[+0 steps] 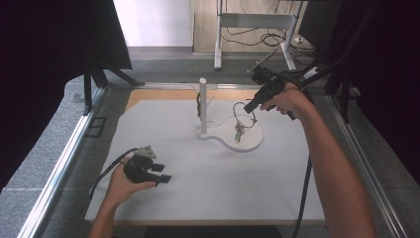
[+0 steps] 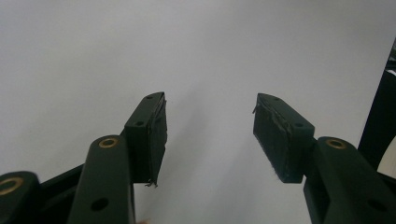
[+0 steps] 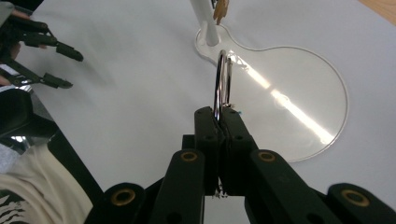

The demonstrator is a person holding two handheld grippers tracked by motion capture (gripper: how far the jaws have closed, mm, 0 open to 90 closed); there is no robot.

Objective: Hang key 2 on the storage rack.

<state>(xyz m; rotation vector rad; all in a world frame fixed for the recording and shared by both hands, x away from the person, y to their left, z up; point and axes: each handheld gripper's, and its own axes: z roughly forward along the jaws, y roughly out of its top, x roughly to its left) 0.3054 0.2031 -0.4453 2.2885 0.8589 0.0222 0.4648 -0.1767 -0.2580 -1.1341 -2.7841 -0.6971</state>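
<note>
above the round end of the white stand base (image 1: 247, 141), held clear of it: one metal key ring (image 3: 222, 84), a thin polished steel loop, seen edge-on in the right gripper view with its plane running straight out along my jaws. a small bunch of keys (image 1: 238, 132) hangs below it in the high view, greenish and brass-toned; individual keys too small to tell apart.

holder: right gripper (image 3: 219, 122), black jaws pressed together on the near edge of the ring, nothing else between the pads.

relation that counts: the white post (image 1: 202, 105) stands upright to the left of the ring and a little farther from me, near but apart. a small wooden-looking peg (image 3: 220, 10) juts from it, partly cut off at the top of the right gripper view. i judge the coming move to be carrying the loop leftward onto that peg, so the ring's open face must turn toward the peg tip. my right hand is by far the nearer.

stand base: glossy, flat, keyhole-shaped, bright glare across it.

left gripper (image 2: 210, 135): jaws wide apart, ribbed worn pads, empty, idling low at the near left, well apart from the stand.

table (image 1: 163, 139): matte white sheet on a wooden board.
</note>
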